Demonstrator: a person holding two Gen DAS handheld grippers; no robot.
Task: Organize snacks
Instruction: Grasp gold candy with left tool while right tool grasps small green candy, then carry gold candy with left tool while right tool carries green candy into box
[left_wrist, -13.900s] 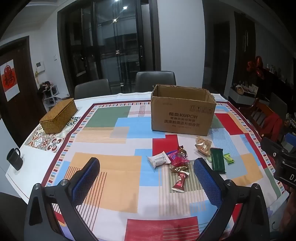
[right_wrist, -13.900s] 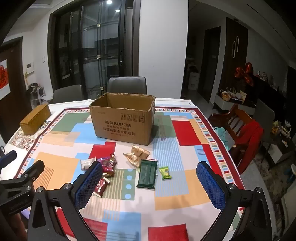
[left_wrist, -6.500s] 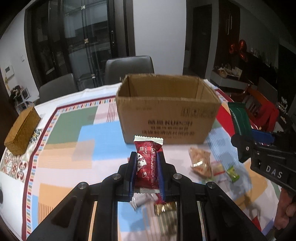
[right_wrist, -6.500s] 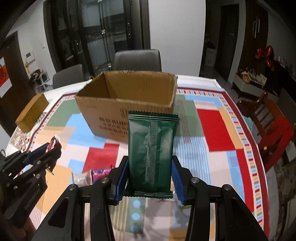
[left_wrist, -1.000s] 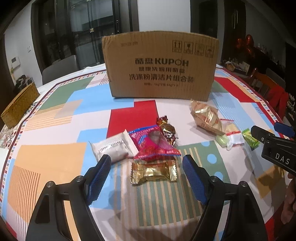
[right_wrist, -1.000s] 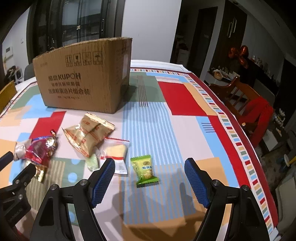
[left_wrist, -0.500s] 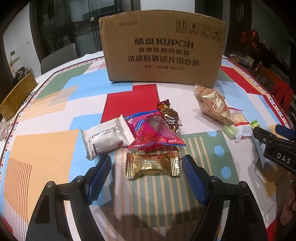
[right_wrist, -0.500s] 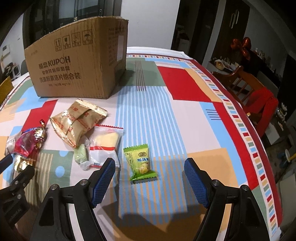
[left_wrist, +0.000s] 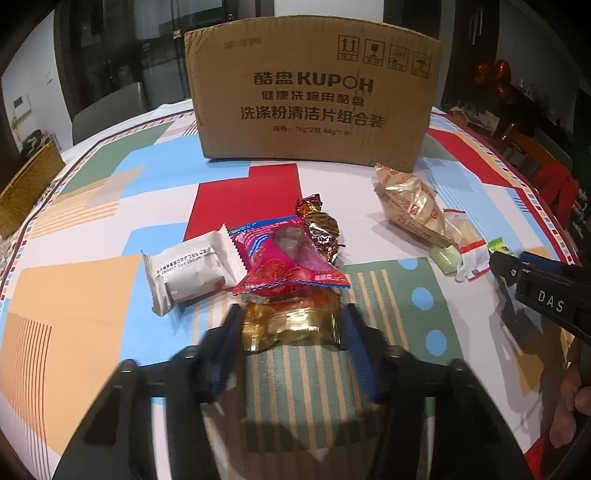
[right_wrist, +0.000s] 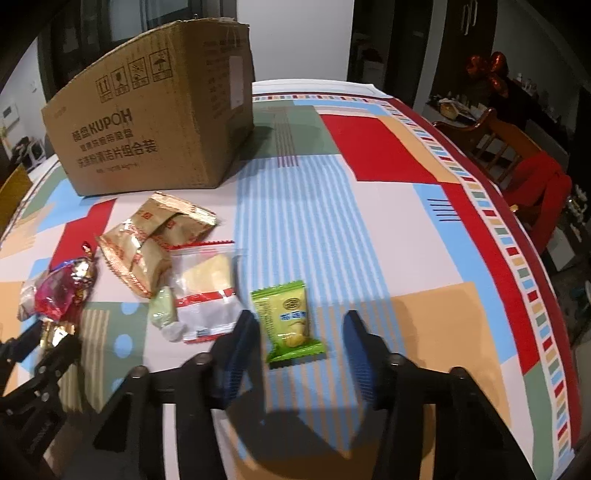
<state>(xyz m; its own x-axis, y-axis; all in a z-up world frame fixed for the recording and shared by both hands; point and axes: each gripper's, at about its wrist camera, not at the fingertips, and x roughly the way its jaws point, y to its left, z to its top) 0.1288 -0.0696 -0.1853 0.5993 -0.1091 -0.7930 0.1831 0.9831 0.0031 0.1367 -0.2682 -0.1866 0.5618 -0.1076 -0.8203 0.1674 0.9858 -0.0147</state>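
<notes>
Far left on the tablecloth (left_wrist: 74, 288), a woven box (left_wrist: 26, 192) sits at the edge, well clear of the action. Next comes the white packet (left_wrist: 192, 273), lying just beside and partly under the pink packet (left_wrist: 288, 262), which overlaps the top edge of the gold candy (left_wrist: 291, 325). Behind the pink one, a foil-wrapped sweet (left_wrist: 321, 229) touches it.

The left gripper (left_wrist: 291, 328) is low over the cloth, its jaws closing with the gold candy between them; the blue pads (left_wrist: 231, 332) sit right at the wrapper's two ends, and the wrapper looks bunched, though motion blur hides how firm the contact is. The pink packet crowds the gripper's front.

Dead centre at the back, the cardboard box (left_wrist: 314, 96) stands upright, well behind the pile.

Moving right: a tan packet (right_wrist: 147, 243) lies near the box's corner, with a clear bag (right_wrist: 207, 291) touching its lower end and a pale green sweet (right_wrist: 162, 306) tucked against the bag.

Then the green packet (right_wrist: 290, 321), flat on the cloth just beside the clear bag. The right gripper (right_wrist: 297, 332) straddles it, jaws closing, narrow but with a gap showing between each pad and the packet. The clear bag lies right against the left finger (right_wrist: 240, 339). At the far right, a wooden chair (right_wrist: 517, 155) stands off the table.
</notes>
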